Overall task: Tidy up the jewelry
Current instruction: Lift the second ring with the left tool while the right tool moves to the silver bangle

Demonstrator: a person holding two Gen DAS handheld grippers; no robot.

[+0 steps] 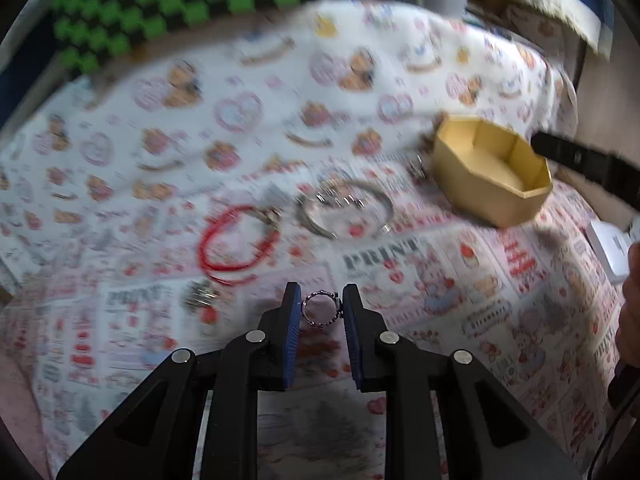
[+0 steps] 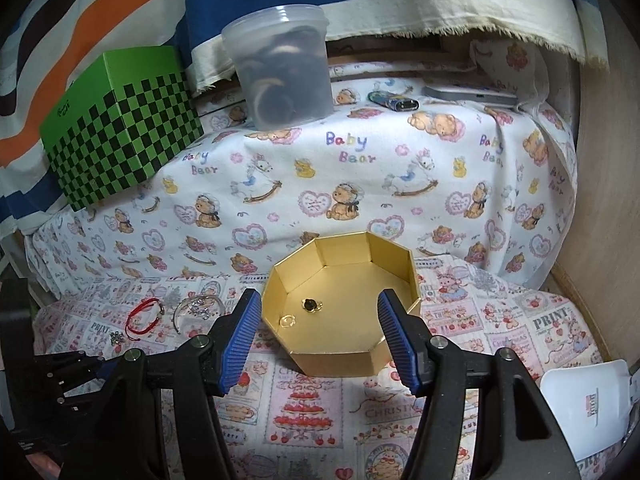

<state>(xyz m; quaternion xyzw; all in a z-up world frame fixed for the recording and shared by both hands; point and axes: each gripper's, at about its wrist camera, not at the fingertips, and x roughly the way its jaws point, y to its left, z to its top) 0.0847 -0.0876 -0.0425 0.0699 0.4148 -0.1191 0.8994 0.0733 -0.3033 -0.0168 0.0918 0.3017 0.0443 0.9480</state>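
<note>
Jewelry begins nearest with a ring (image 1: 320, 309) pinched upright in the left gripper (image 1: 320, 312); beyond it lie a red cord bracelet (image 1: 236, 240) and silver bangle (image 1: 346, 208) on the printed cloth (image 1: 460, 280); the right gripper (image 2: 316, 328) (jaws spread, holding nothing) frames the gold octagonal box (image 2: 400, 264), where a small dark piece (image 2: 309, 304) sits.

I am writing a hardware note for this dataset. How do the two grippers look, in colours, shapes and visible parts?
Both look alike. The left gripper and the right gripper have black plastic linkage arms with triangular cut-outs, joined by round silver pivot pins. Their jaws carry blue ribbed pads. A thin dark cable runs along the right edge of the left view.
</note>
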